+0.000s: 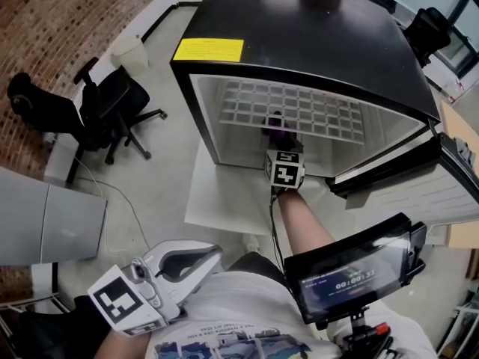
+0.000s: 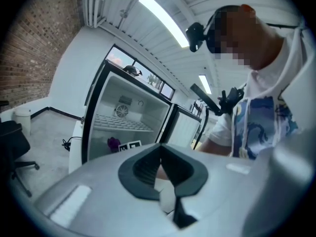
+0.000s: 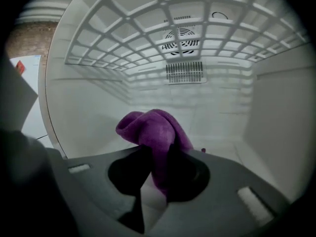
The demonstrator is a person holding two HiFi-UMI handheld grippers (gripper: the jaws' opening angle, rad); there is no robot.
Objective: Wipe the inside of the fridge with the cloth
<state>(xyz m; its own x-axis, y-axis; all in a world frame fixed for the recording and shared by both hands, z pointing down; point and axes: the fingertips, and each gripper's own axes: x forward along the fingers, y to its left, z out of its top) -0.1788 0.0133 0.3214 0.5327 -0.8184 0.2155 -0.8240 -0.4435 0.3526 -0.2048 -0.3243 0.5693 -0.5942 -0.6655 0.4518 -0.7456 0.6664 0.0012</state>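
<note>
Our right hand-held gripper (image 3: pixel 160 162) pinches the cloth (image 3: pixel 150 127) inside the fridge (image 3: pixel 89 112), under its shelf (image 3: pixel 148 33); our left hand-held gripper (image 2: pixel 159 167), pressed together on nothing, hangs outside the fridge; we judge the wiping barely begun, every wall left to do.

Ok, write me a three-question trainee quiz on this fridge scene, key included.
1. True or false: the left gripper holds the purple cloth.
2. Where is the right gripper? A: inside the fridge, under the wire shelf. B: on top of the fridge. C: outside the fridge altogether.
3. Fill in: the fridge door stands ____.
Key: 1 false, the left gripper is shut on nothing and the right gripper clamps the cloth; 2 A; 3 open.
</note>
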